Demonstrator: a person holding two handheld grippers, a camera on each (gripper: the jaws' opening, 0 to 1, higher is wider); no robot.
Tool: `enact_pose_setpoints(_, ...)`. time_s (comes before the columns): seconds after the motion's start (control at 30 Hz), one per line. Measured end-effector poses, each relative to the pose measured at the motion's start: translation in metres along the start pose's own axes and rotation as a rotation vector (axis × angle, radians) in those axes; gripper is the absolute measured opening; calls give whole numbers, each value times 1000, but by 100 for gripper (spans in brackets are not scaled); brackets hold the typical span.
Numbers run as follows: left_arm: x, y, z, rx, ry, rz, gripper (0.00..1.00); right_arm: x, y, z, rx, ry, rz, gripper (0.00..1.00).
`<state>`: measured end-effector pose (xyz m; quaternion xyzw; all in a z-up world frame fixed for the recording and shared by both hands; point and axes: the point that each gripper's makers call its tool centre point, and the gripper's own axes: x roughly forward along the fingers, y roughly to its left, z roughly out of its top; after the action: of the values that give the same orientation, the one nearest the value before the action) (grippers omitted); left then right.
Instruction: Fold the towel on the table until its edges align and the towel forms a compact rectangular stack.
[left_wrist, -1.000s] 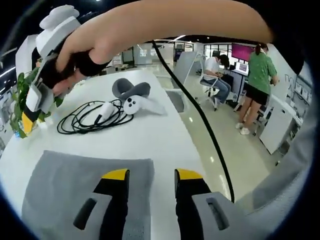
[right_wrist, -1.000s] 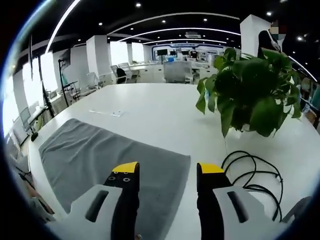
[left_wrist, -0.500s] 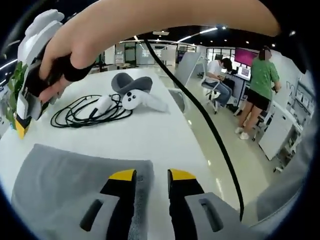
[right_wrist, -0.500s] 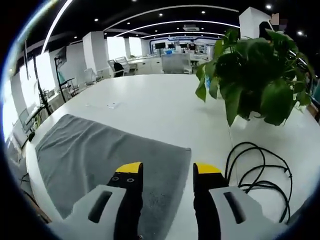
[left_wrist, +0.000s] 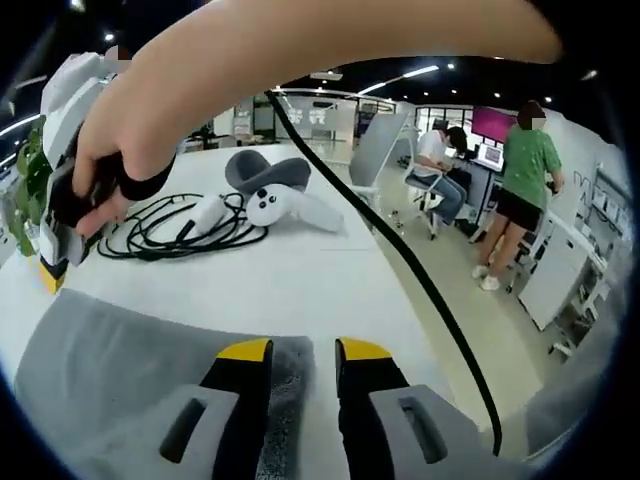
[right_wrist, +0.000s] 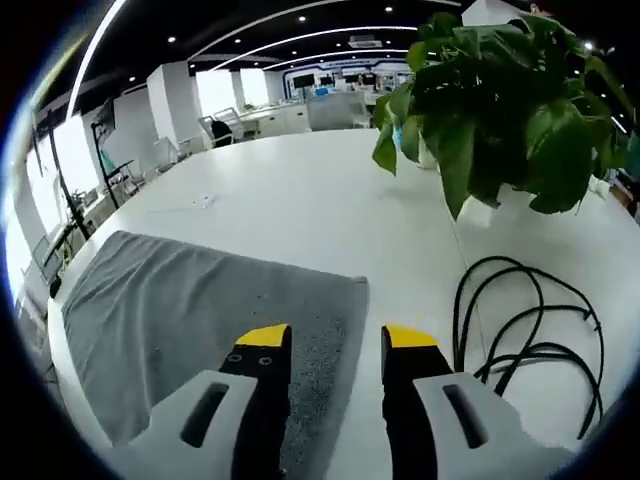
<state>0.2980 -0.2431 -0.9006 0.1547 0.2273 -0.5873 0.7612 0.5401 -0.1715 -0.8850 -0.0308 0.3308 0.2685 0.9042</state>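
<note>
Left tongs parted astride grey towel edge, right tongs likewise, holding nothing

Grey towel lies flat (unfolded, one layer) on the white table

Left gripper view: towel runs off the bottom and left edges; the left gripper covers its near corner, so contact can't be judged. A hand covers most of the right gripper; its jaw gap is hidden. Cable ends are cut off at both ends.

Right gripper view: the right gripper hides the towel edge beneath it; grip can't be confirmed. Plant pot is hidden behind the leaves, top cropped. Cord coil leaves at the right. A small flat item on the table is too small to identify.
</note>
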Motion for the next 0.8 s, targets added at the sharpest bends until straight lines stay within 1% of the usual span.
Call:
enact_pose_setpoints(0.1, 1, 2, 0, 0, -1, 3, 26, 7, -7, -3, 8, 13, -15, 32)
enact_pose_setpoints(0.2, 3, 2, 0, 4, 3, 2, 26, 12, -10, -2, 16, 15, -22, 31)
enact_pose_setpoints(0.27, 6, 2, -4, 23, 15, 4, 26, 16, -11, -3, 14, 21, -22, 31)
enact_pose_setpoints(0.3, 7, 2, -4, 54, 13, 7, 26, 18, -12, -3, 12, 19, -27, 31)
enact_pose_setpoints(0.37, 7, 3, -5, 70, 23, 10, 26, 22, -13, -3, 16, 20, -30, 30)
enact_pose_setpoints(0.4, 8, 4, -3, 76, 18, 15, 26, 24, -13, -3, 18, 19, -29, 30)
enact_pose_setpoints(0.5, 10, 5, -1, 60, 2, 14, 25, 30, -10, -1, 15, 16, -21, 30)
enact_pose_setpoints(0.57, 13, 5, -4, 56, 14, 9, 25, 33, -8, 1, 8, 16, -18, 30)
enact_pose_setpoints(0.67, 16, 5, -12, 74, 38, 7, 23, 38, -6, 4, -7, 12, -13, 29)
enact_pose_setpoints(0.7, 16, 7, -10, 72, 20, 14, 22, 40, -6, 4, -11, 15, -13, 29)
enact_pose_setpoints(0.8, 15, 11, -9, 58, 16, 23, 18, 45, -8, 4, -15, 16, -18, 29)
